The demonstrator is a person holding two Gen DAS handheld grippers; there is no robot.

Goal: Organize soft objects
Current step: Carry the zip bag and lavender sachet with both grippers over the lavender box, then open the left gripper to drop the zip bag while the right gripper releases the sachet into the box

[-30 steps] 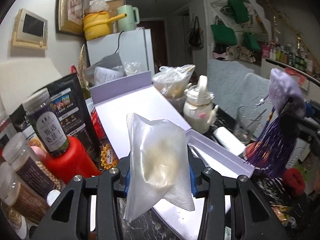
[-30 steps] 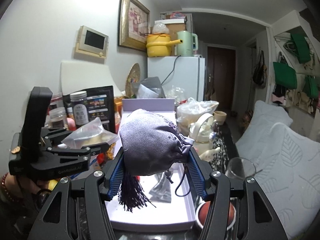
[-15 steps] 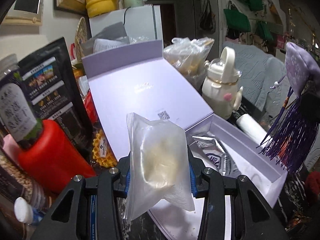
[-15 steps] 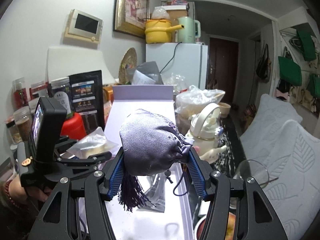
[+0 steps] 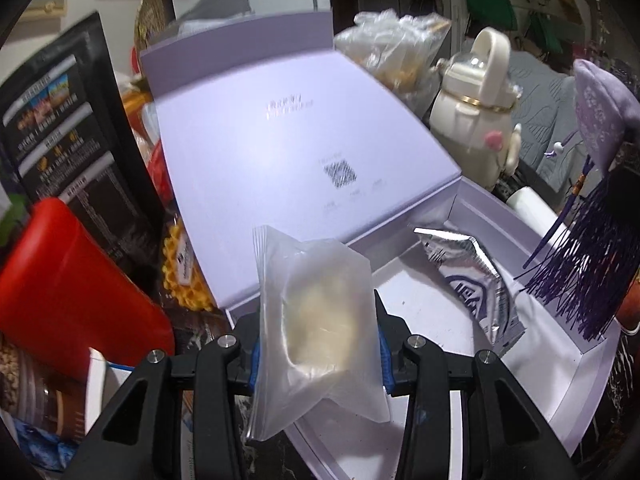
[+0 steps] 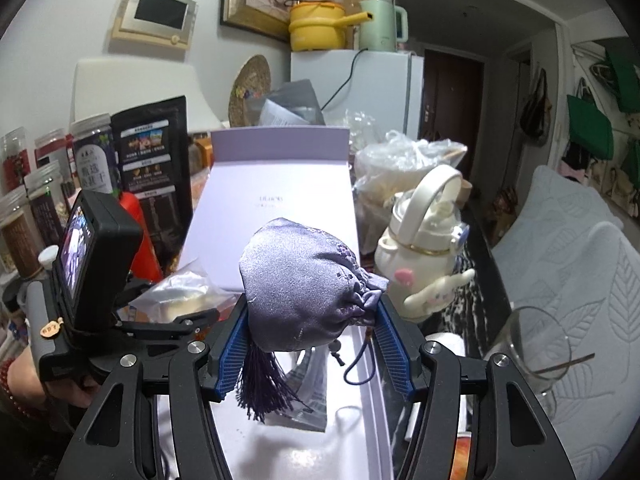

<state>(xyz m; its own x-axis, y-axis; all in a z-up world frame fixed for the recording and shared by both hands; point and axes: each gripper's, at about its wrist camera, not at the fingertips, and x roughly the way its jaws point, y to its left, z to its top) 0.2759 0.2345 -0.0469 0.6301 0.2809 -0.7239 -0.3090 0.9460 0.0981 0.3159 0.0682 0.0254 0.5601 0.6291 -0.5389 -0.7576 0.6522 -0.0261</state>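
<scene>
My left gripper (image 5: 320, 354) is shut on a clear zip bag (image 5: 320, 320) with a pale soft lump inside, held over the near-left corner of an open lilac box (image 5: 568, 376). A silver foil pouch (image 5: 472, 276) lies in the box's tray. My right gripper (image 6: 312, 340) is shut on a purple satin drawstring pouch (image 6: 300, 284) whose dark tassel (image 6: 260, 388) hangs down over the tray. In the left wrist view that purple pouch (image 5: 600, 116) hangs at the right above the box. The left gripper (image 6: 188, 316) with its clear bag (image 6: 184, 296) shows at the left of the right wrist view.
The box lid (image 5: 280, 140) lies open behind the tray. A red bottle (image 5: 64, 280), a black packet (image 5: 68, 148) and jars crowd the left. A cream kettle-shaped bottle (image 6: 424, 248), a plastic bag (image 6: 400, 164) and a glass (image 6: 532, 344) stand to the right.
Both grippers have come down and forward toward the open box, each still holding its item. The tray and the foil pouch have come into fuller view in the left wrist view.
</scene>
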